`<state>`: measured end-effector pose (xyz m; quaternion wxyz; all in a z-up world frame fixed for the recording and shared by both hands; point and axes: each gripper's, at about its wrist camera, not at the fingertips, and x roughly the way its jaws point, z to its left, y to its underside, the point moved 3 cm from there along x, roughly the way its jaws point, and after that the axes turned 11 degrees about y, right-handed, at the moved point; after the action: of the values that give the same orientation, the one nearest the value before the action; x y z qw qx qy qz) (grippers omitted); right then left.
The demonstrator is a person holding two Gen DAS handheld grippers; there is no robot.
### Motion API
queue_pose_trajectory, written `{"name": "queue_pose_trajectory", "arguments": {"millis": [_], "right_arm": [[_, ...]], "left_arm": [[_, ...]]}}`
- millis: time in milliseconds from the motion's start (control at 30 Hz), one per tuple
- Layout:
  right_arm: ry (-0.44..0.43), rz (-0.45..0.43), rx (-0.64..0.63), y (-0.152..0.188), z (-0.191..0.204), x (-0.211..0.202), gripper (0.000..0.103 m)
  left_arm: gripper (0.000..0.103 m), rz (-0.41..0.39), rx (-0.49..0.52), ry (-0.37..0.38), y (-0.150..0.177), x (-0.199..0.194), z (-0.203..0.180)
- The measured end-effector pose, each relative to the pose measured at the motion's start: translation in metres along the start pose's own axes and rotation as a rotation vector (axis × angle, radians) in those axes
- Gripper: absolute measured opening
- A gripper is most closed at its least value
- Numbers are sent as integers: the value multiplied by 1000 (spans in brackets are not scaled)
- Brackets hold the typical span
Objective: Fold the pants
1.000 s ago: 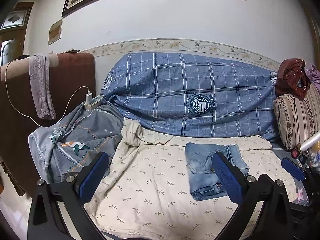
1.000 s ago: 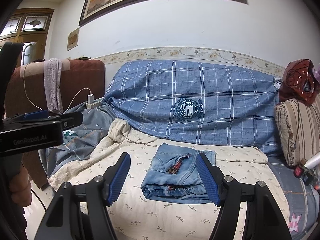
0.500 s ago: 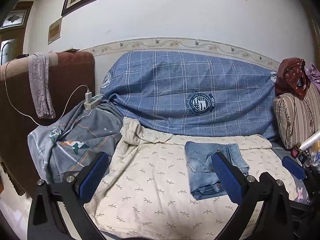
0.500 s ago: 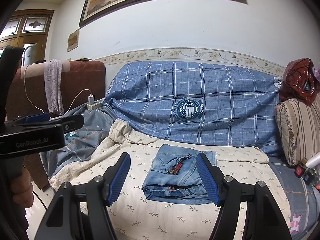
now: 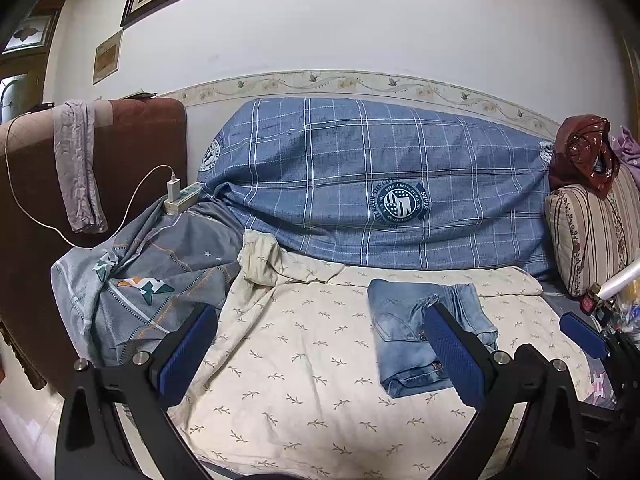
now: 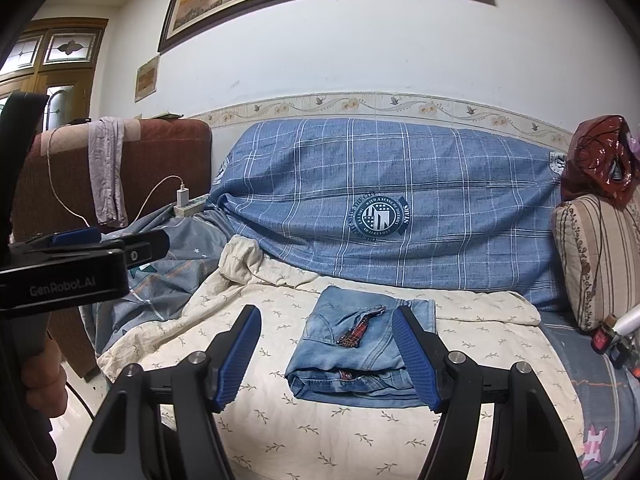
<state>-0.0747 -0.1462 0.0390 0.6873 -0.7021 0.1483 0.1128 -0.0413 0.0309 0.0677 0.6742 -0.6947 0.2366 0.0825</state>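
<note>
Light blue denim pants (image 5: 408, 332) lie folded into a compact rectangle on the cream leaf-print sheet (image 5: 304, 368) of the sofa seat; in the right wrist view the pants (image 6: 352, 356) show a dark red patterned patch on top. My left gripper (image 5: 320, 356) is open and empty, held back from the seat, with the pants behind its right finger. My right gripper (image 6: 332, 356) is open and empty, held back in front of the pants. The left gripper's body (image 6: 72, 268) shows at the left edge of the right wrist view.
A blue plaid cover (image 5: 380, 184) drapes the sofa back. A grey blanket (image 5: 144, 276) is bunched at the left, with a power strip and charger (image 5: 180, 196). A brown armchair (image 5: 136, 168) stands left. A striped cushion (image 5: 588, 236) and a red bag (image 5: 584, 156) sit right.
Both grippers have drifted very slightly; the view has barely shifted. The pants lie still and both grippers stay open.
</note>
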Motion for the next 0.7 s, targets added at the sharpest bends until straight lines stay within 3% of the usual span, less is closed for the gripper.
{"name": "queue_pose_trajectory", "arguments": {"millis": [700], "right_arm": [[-7,-8,-15,-1,8,6,71]], "left_arm": [[103,4,9,30,1,2,0]]}}
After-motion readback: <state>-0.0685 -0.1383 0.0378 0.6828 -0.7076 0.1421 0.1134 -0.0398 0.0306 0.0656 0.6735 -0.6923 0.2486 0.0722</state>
